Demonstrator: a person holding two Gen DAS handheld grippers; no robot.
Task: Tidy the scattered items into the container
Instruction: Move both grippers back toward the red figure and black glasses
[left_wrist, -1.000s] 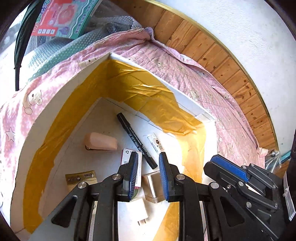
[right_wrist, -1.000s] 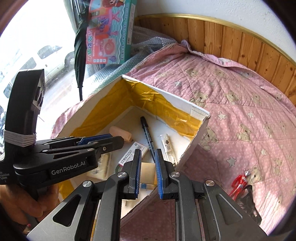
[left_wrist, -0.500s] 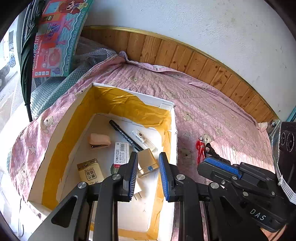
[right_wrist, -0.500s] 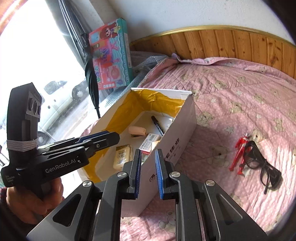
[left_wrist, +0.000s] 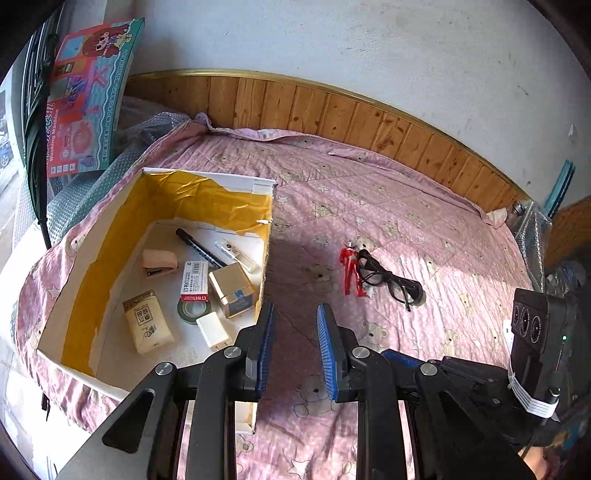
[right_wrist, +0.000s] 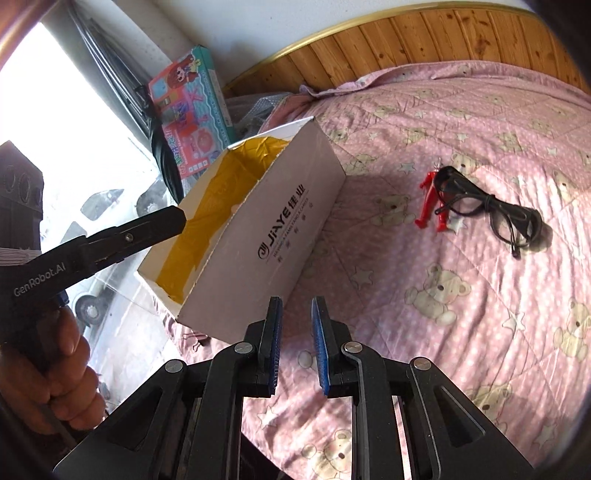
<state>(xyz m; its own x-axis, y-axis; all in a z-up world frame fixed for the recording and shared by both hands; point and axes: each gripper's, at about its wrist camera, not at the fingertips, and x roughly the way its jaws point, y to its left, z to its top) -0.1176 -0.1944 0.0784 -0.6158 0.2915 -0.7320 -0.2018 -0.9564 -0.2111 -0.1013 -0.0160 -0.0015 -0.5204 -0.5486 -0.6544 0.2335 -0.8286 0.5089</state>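
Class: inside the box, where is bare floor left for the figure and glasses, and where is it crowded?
Free: the near end of the cardboard box, before the charger. Crowded: from marker to tissue pack.

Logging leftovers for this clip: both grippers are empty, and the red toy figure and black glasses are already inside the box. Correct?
Not quite. The left wrist view shows the red toy figure and black glasses lying on the pink bedspread, outside the box. Both grippers are indeed empty.

From the right wrist view, the cardboard box (right_wrist: 280, 221) wall hides all contents. The green tape roll (left_wrist: 192, 313) sits partly under the staples packet (left_wrist: 195, 276). Print on the beige packet (left_wrist: 147, 326) is illegible.
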